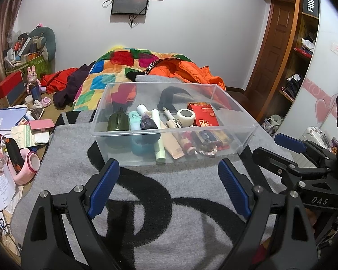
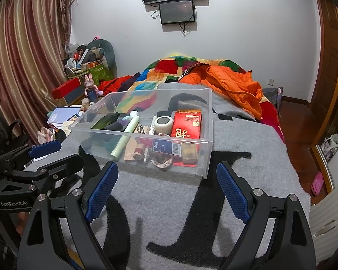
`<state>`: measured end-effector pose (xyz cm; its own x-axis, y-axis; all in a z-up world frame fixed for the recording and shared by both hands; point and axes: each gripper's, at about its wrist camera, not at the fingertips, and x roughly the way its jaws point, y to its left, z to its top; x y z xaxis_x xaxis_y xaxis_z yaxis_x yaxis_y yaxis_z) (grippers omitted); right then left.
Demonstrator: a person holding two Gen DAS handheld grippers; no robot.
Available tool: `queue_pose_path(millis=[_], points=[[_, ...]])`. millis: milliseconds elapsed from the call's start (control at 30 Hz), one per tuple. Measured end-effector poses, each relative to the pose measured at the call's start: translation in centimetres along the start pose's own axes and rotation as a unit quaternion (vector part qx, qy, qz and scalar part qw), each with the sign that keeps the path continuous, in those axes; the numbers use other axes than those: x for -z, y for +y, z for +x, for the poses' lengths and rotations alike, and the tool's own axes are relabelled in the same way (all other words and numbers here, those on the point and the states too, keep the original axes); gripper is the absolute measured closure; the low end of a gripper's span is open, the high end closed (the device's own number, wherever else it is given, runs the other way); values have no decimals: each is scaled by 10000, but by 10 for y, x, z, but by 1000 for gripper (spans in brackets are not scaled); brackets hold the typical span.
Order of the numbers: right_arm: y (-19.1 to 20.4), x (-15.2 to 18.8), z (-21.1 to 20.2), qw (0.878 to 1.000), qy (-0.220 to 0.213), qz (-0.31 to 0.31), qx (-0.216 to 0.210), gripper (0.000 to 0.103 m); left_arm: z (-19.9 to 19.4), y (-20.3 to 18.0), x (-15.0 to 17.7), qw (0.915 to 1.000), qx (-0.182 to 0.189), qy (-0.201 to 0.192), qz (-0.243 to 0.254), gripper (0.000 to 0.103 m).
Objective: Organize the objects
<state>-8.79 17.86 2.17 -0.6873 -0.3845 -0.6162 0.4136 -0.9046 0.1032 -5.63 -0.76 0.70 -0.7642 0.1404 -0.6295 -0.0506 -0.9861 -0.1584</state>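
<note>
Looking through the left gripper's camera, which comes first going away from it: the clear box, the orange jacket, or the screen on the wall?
1. The clear box is nearest, sitting on the grey blanket just ahead of the open left gripper.
2. The orange jacket lies behind the box, on the bed.
3. The wall screen is farthest, high on the back wall.

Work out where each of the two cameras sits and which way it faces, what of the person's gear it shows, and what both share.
Left wrist: on the left tongs, looking down and forward at the clear plastic bin; right tongs at right edge.
Right wrist: on the right tongs, same aim; left tongs at left edge.
Shared: bin, red box, grey blanket, wall screens.
</note>
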Motion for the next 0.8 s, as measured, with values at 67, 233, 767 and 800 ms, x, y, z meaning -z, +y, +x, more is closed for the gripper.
queue_pose_path(millis=[67, 233, 767, 800], points=[[0, 0, 0, 10000, 2, 20, -4, 15, 1, 0, 0, 10000, 29, 20, -3, 13], [-1, -1, 1, 10000, -1, 29, -1, 15, 4, 1, -1, 9999, 106, 88, 6, 11], [0, -1, 2, 10000, 15, 37, -14, 15, 3, 1, 1, 9999, 107, 89, -53, 8], [1, 0, 2, 10000, 15, 32, -15, 15, 3, 1, 1, 9999, 105, 88, -59, 8]])
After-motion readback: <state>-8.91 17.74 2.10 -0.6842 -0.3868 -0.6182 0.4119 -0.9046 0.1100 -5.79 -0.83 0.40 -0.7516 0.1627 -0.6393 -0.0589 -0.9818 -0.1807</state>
